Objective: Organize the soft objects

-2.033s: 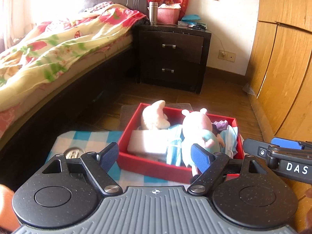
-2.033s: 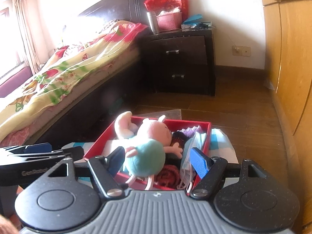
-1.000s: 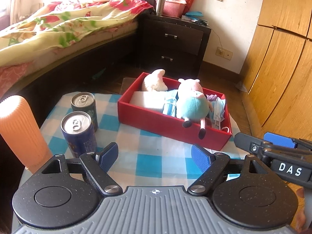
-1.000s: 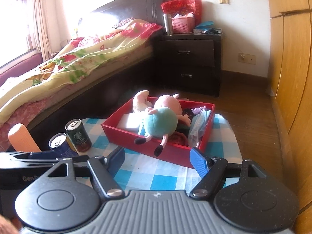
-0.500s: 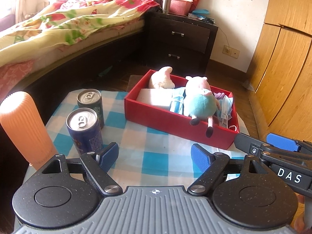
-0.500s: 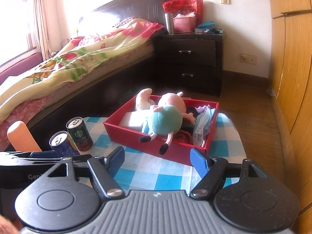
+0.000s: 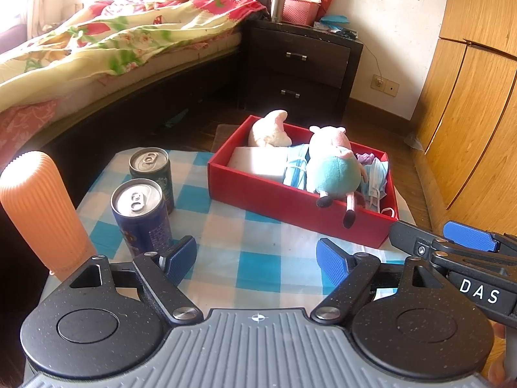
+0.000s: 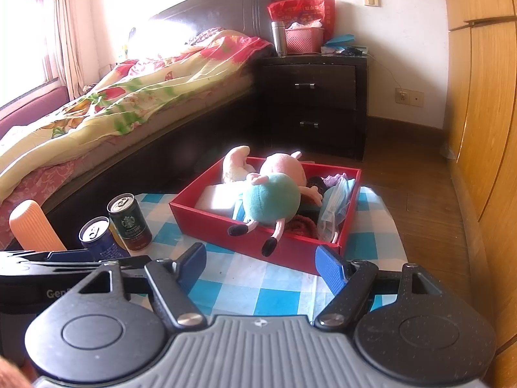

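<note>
A red box [image 7: 258, 194] [image 8: 206, 223] sits on a small table with a blue-checked cloth [image 7: 252, 258] [image 8: 281, 291]. In it lie a pink pig plush in a teal dress [image 7: 334, 168] [image 8: 274, 197] with its legs over the front wall, a white plush [image 7: 269, 129] [image 8: 234, 165], a white block [image 7: 258, 161], face masks [image 7: 376, 177] [image 8: 336, 207] and dark knitted pieces [image 8: 300, 224]. My left gripper [image 7: 257, 263] is open and empty, held back over the cloth. My right gripper [image 8: 260, 263] is open and empty, near the box's front wall.
Two drink cans [image 7: 142, 213] [image 7: 152, 171] and an orange ribbed cylinder [image 7: 38, 207] stand left of the box. A bed [image 7: 113, 51], a dark nightstand [image 7: 297, 68] and a wooden wardrobe [image 7: 468, 113] surround the table.
Both grippers have drawn back from the box, empty. The pig plush stays in the box with its legs hanging over the wall.
</note>
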Demonstrator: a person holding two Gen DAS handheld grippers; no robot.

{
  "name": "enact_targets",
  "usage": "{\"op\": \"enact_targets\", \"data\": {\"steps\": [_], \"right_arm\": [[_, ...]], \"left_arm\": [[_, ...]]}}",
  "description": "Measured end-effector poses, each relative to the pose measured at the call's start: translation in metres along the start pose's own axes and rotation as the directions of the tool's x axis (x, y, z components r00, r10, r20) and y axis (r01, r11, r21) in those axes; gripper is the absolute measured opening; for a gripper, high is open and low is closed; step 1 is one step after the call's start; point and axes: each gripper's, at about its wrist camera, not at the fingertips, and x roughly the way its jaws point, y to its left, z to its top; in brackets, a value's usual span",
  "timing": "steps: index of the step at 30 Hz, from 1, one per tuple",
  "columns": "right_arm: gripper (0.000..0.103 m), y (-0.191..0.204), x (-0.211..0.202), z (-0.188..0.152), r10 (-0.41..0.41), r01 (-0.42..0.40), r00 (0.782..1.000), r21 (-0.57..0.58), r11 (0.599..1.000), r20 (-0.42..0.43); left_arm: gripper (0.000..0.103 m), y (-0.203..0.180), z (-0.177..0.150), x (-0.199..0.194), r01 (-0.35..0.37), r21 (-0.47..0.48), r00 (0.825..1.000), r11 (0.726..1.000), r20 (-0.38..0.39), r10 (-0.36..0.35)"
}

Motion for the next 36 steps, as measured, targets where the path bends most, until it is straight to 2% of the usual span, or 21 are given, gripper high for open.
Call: {"op": "enact_targets", "data": {"steps": [28, 33, 36], "right_arm": [[0.053, -0.0025, -0.0015, -0.0008, 0.0, 0.0, 1.0, 0.007, 1.0, 0.011], [0.053, -0.0016, -0.0039, 0.0001, 0.001, -0.001, 1.0, 0.009, 1.0, 0.016], [0.053, -0.0022, -0.0056, 0.0006, 0.005, -0.005, 1.0, 0.015, 1.0, 0.024]], "left_arm": [[0.082, 0.0001, 0.0009, -0.0022, -0.005, 0.001, 1.0, 1.0, 0.014, 0.005], [0.089, -0.0009, 0.0014, -0.0022, -0.029, 0.002, 0.999, 1.0, 0.025, 0.029], [0.098, 0.0015, 0.0027, -0.0011, -0.044, -0.015, 0.999, 0.999, 0.031, 0.045]]}}
